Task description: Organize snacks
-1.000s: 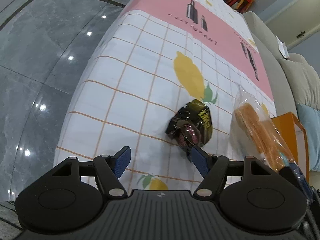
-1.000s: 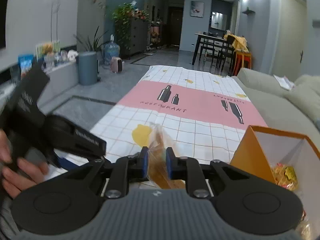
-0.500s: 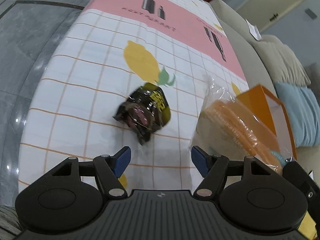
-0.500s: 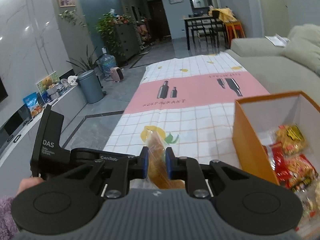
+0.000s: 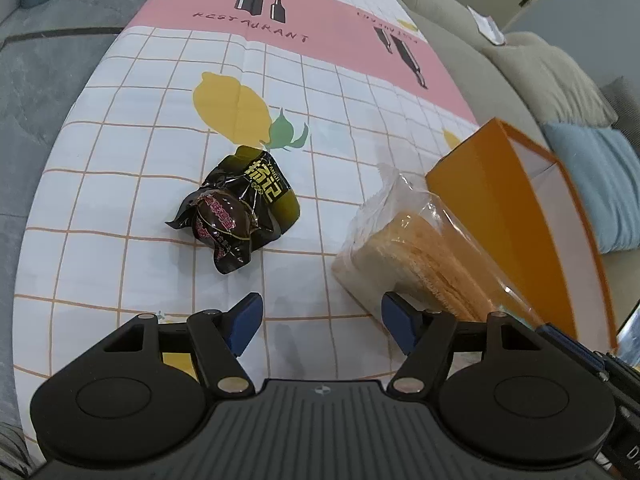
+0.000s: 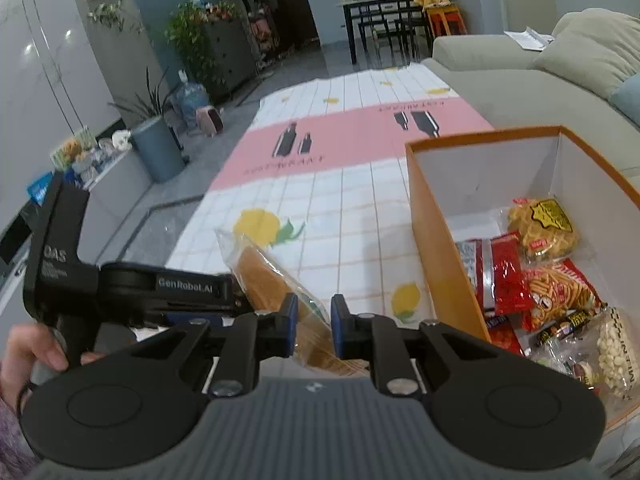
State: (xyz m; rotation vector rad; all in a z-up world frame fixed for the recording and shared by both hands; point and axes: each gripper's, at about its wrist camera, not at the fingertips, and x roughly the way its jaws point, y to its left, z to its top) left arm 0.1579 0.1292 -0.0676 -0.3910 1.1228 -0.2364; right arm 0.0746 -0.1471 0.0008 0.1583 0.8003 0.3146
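My right gripper (image 6: 314,330) is shut on a clear bag of orange wafer slices (image 6: 272,276), held above the tablecloth just left of the orange box (image 6: 428,232). The same bag (image 5: 416,252) shows in the left wrist view, beside the box (image 5: 492,200). A dark crumpled snack packet (image 5: 236,208) lies on the checked cloth ahead of my left gripper (image 5: 320,322), which is open with nothing between its fingers. Inside the box lie several snack packs, red ones (image 6: 504,276) and a yellow one (image 6: 544,228).
The cloth (image 5: 168,92) covers a long low table; grey floor drops off along its left edge. A beige sofa (image 6: 540,80) with a blue cushion (image 5: 592,176) runs behind the box. A person's hand (image 6: 28,352) holds the left gripper's body (image 6: 132,284).
Both grippers swung to the right. The bag of wafers came over beside the orange box, whose inside now shows. The dark packet has shifted left in the left wrist view.
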